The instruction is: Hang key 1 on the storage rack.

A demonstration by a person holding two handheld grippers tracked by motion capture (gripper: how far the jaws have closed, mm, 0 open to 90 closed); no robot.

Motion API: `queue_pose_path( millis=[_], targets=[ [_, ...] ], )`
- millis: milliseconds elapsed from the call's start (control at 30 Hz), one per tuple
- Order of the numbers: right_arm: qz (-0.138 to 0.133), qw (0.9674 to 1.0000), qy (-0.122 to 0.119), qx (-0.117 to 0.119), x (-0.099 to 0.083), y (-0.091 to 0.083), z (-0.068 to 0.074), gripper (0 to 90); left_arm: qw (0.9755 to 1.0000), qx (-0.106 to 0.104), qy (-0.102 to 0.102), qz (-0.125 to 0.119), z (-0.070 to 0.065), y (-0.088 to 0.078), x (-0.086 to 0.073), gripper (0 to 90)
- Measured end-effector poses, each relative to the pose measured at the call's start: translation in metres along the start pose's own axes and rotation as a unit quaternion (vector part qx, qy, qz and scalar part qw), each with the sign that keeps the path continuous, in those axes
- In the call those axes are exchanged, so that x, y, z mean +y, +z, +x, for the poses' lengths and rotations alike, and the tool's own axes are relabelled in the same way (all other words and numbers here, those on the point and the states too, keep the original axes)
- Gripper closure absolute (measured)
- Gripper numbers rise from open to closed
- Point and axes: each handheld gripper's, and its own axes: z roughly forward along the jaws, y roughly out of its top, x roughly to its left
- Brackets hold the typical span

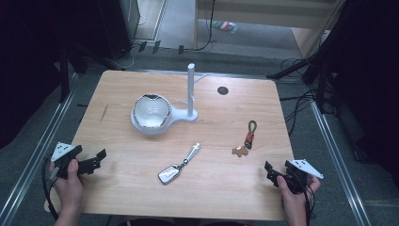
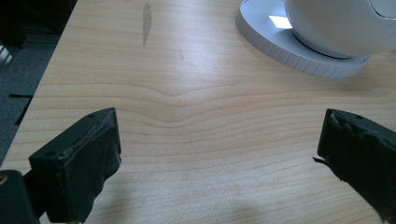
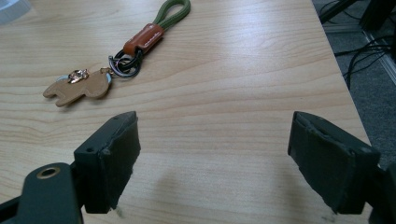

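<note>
Both hand-held grippers, left (image 1: 96, 160) and right (image 1: 272, 172), are being held low over the tabletop (image 1: 117, 94) with jaws apart and empty, the right one being aimed at the keychain (image 3: 112, 65) lying just ahead, presumably for pickup.

Keychain (image 3: 109, 65) with green loop, brown leather sleeve, tan animal-shaped tag lies flat on worktop (image 3: 224, 93), right side, untouched.

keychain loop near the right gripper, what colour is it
Olive green loop, joined to an orange-brown sleeve; clearest in the right gripper view.
</note>
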Motion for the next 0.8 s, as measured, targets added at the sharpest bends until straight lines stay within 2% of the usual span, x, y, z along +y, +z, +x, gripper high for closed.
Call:
queue_pose_path(
  millis=[167, 233, 333, 533, 600, 800],
  targets=[
    [0.001, 1.0, -0.005, 0.0, 0.0, 0.0, 0.001, 17.2, 1.0, -0.002, -0.002, 0.001, 0.0, 0.0, 0.0, 0.0],
    [0.013, 0.9999, -0.003, 0.005, 0.001, 0.002, 0.0, 17.2, 1.0, -0.002, -0.003, 0.002, 0.0, 0.0, 0.0, 0.0],
    [0.014, 0.9999, -0.003, 0.002, 0.001, 0.002, 0.0, 17.3, 1.0, -0.003, -0.004, 0.003, 0.001, 0.0, 0.0, 0.0],
    [0.01, 0.9996, -0.023, -0.012, 0.0, 0.001, 0.005, 19.9, 1.0, -0.001, 0.001, 0.002, -0.001, 0.001, 0.0, 0.0],
    [0.017, 0.9992, -0.032, -0.013, 0.0, 0.001, 0.006, 23.8, 1.0, -0.005, 0.0, 0.007, 0.0, 0.001, 0.0, 0.0],
    [0.027, 0.9983, -0.048, -0.017, 0.003, 0.0, 0.014, 24.0, 0.9999, -0.004, 0.003, 0.01, -0.001, 0.002, 0.0, 0.0]
  ],
)
